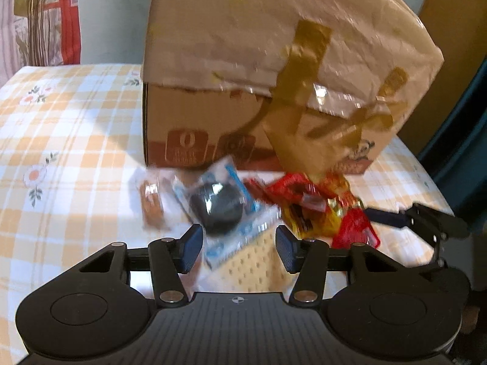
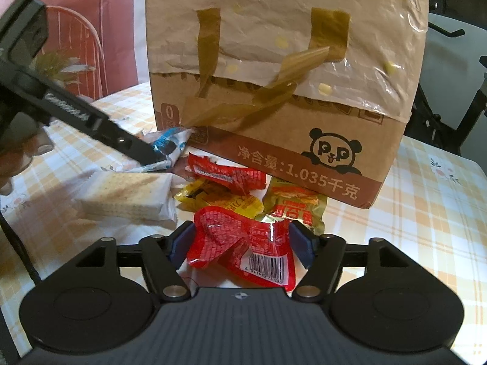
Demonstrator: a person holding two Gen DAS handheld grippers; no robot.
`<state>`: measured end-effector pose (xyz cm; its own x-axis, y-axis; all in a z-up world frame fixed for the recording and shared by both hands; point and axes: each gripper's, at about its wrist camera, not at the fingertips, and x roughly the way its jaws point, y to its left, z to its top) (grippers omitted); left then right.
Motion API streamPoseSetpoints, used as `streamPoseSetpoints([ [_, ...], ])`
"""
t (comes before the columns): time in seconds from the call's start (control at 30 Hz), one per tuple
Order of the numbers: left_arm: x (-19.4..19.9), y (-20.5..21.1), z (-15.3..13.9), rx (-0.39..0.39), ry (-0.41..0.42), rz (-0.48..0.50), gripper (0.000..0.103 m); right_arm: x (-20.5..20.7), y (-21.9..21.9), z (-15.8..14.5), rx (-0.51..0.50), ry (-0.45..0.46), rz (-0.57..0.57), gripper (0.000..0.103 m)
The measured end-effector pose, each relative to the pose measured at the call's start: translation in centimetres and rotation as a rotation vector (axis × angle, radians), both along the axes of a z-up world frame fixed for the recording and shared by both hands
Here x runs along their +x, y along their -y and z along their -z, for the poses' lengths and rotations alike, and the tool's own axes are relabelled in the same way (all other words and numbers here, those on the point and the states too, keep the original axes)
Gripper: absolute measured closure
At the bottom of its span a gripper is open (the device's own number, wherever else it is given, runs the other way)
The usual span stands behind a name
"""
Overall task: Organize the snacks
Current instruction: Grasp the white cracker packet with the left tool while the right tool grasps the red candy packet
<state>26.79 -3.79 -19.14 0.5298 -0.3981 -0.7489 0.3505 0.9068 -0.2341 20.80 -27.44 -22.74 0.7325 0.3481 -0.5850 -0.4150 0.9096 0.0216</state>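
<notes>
A brown cardboard box (image 2: 289,70) wrapped in paper and tape stands on the checked tablecloth (image 2: 432,213); it also shows in the left wrist view (image 1: 243,45). Snacks lie in front of it. My right gripper (image 2: 240,246) has its pads against both sides of a red snack packet (image 2: 231,237). My left gripper (image 1: 239,248) is open above a blue-and-white packet holding a dark round biscuit (image 1: 217,203). A wafer pack (image 2: 127,197), a second red packet (image 2: 225,175), a yellow packet (image 2: 219,200) and a gold-red packet (image 2: 295,206) lie nearby.
A small brown biscuit pack (image 1: 150,202) lies left of the blue packet. The right gripper's finger (image 1: 420,219) shows at the right in the left wrist view. A chair (image 2: 450,85) stands behind the table at the right. A curtain (image 1: 39,15) hangs at the back left.
</notes>
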Motion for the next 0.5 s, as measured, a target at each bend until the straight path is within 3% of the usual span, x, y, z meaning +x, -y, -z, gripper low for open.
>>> streamPoseSetpoints([
  [0.5,-4.3,1.2,0.8,0.059,-0.013,0.013,0.048,-1.6,0.1,-1.3,-0.020,0.060,0.034,0.029],
])
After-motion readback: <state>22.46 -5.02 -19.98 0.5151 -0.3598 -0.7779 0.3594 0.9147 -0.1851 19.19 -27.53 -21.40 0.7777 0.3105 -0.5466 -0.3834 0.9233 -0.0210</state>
